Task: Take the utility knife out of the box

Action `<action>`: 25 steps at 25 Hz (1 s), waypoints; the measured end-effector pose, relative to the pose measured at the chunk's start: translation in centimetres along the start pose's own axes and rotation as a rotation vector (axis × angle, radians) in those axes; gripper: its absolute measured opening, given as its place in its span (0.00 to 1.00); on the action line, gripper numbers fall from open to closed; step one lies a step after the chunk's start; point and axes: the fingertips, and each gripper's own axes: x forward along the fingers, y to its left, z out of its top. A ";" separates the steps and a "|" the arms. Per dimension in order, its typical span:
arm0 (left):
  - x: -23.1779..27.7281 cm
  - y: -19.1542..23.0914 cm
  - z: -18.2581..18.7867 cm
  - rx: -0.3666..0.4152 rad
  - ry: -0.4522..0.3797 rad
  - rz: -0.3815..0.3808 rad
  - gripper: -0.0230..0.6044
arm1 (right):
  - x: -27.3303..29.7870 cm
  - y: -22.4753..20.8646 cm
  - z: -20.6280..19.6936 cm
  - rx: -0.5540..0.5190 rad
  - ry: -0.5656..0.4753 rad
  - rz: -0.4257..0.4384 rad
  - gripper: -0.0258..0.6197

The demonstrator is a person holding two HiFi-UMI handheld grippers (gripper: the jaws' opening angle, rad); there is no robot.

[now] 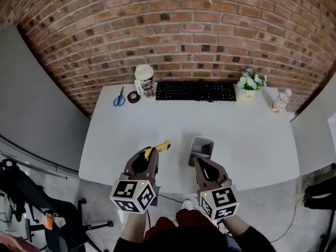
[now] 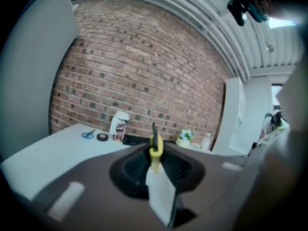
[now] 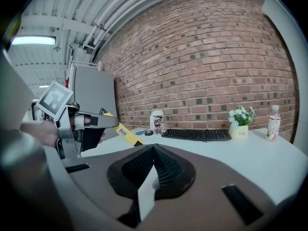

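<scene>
Clamping on the yellow utility knife [image 2: 155, 147], the left gripper [image 2: 154, 162] is holding it edge-on between its pads. In the left gripper view I am getting only a thin yellow strip with a dark tip poking past the jaws. The right gripper view is giving me the knife from the side, slanting down toward the white table [image 1: 131, 125]. I cannot tell whether its tip is touching the top, and the print on its body is too small to read.

The right gripper [image 3: 153, 151] is showing its jaws pressed together with nothing between them.

In the head view the knife is lying outside the grey box [image 1: 201, 150], just to its left. The box is sitting open on the table just ahead of the right gripper, which is covering its near edge. Its inside is reading dark, so I cannot make out any contents. The right gripper view is not showing the box at all.

Farther back, a black keyboard [image 1: 196, 91] is lying along the brick wall [image 1: 184, 30]. A cup [image 1: 145, 81], a tape roll [image 1: 134, 96] and blue scissors [image 1: 119, 98] are sitting to its left. A flower pot [image 1: 249, 88] and a bottle [image 1: 280, 101] are standing to its right.
</scene>
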 end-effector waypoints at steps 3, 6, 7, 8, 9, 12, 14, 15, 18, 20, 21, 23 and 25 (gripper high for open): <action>-1.2 1.0 0.0 -0.009 -0.010 0.041 0.13 | 0.5 0.8 0.1 -0.010 0.002 0.033 0.05; -2.3 1.8 0.0 -0.008 -0.017 0.078 0.13 | 0.9 1.7 0.0 -0.018 0.005 0.067 0.05; -2.7 2.1 -0.1 -0.008 -0.019 0.088 0.13 | 1.0 2.0 0.0 -0.020 0.006 0.078 0.05; -3.0 2.3 -0.1 -0.008 -0.021 0.096 0.13 | 1.1 2.4 0.0 -0.022 0.006 0.088 0.05; -3.4 2.6 -0.2 -0.008 -0.022 0.103 0.13 | 1.2 2.8 0.0 -0.026 0.006 0.096 0.05; -4.5 3.6 -0.3 -0.011 -0.025 0.124 0.13 | 1.6 4.0 0.1 -0.036 0.010 0.116 0.05; -5.2 4.2 -0.4 -0.013 -0.025 0.132 0.13 | 1.8 4.8 0.2 -0.043 0.010 0.124 0.05; -5.5 4.5 -0.4 -0.015 -0.024 0.135 0.13 | 1.9 5.2 0.3 -0.046 0.010 0.126 0.05; -6.3 5.4 -0.3 -0.018 -0.023 0.131 0.13 | 2.2 6.4 0.7 -0.053 0.005 0.125 0.05; -6.8 5.9 -0.2 -0.015 -0.021 0.121 0.13 | 2.5 7.3 0.9 -0.053 0.004 0.120 0.05; -7.1 6.2 -0.1 -0.012 -0.021 0.117 0.13 | 2.6 7.8 1.0 -0.053 0.004 0.117 0.05; -7.6 7.0 0.2 -0.007 -0.023 0.109 0.13 | 2.9 8.8 1.1 -0.054 0.002 0.114 0.05; -8.2 7.8 0.5 -0.002 -0.023 0.102 0.13 | 3.1 9.8 1.1 -0.053 0.001 0.107 0.05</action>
